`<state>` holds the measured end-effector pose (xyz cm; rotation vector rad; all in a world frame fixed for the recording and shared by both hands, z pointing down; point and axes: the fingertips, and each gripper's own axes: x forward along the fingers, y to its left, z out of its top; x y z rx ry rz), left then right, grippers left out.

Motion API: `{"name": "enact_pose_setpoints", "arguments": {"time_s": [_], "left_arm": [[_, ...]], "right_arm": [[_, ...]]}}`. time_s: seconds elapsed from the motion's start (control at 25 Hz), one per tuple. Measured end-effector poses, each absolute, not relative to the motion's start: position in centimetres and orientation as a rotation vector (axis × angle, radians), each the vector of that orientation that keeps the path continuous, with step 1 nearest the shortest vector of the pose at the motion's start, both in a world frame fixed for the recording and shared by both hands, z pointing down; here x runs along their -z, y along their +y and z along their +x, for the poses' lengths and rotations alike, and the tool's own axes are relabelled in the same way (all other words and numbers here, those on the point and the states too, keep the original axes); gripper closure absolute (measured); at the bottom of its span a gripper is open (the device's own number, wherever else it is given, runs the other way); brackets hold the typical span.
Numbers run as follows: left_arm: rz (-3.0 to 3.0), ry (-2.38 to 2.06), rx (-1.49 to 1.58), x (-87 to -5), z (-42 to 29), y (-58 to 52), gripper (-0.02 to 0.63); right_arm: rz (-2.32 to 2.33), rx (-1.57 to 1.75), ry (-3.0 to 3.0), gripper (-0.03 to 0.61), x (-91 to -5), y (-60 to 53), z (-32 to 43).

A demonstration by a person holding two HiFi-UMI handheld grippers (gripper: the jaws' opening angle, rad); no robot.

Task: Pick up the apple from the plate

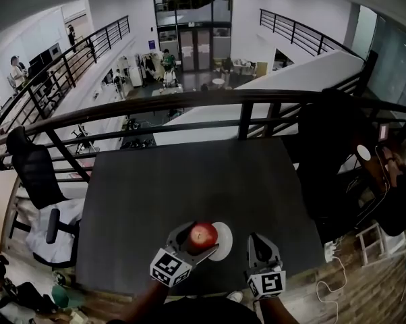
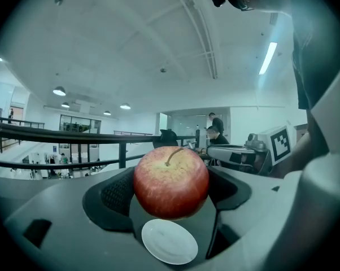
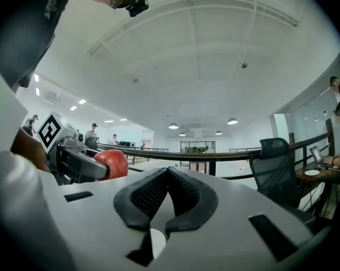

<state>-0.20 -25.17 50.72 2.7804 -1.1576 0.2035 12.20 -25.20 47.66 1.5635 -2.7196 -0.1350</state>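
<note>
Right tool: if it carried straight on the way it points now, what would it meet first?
Nothing close, it seems: the right tool points out over the table toward the railing. The apple is off to its left. Its height above the table is unclear.

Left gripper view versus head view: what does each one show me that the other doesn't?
Only the left gripper view: the stem of the apple, and both jaws pressed against its sides. Only the head view: the whole dark table and the black chair at its left. Both: the left gripper shut on the apple, the white plate by it, and the right gripper alongside.
</note>
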Motion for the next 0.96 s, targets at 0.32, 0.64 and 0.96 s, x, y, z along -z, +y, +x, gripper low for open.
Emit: {"name": "enact_pose_setpoints", "arguments": {"time_s": [0.32, 0.64, 0.96], "left_arm": [[2.885, -1.177, -0.239, -49.5, 0.9, -24.6, 0.201], [2.963, -1.163, -0.279, -48.7, 3.0, -24.0, 0.201], [2.954, -1.17, -0.269, -48.3, 3.4, -24.1, 0.201]], "right_arm": [[1.565, 0.18, -2.715, 0.555, -47.1, -24.7, 12.2], [1.549, 0.245, -2.709, 0.555, -47.3, -24.5, 12.6], [1.563, 0.207, -2.684, 0.555, -47.9, -24.3, 13.1]]}}
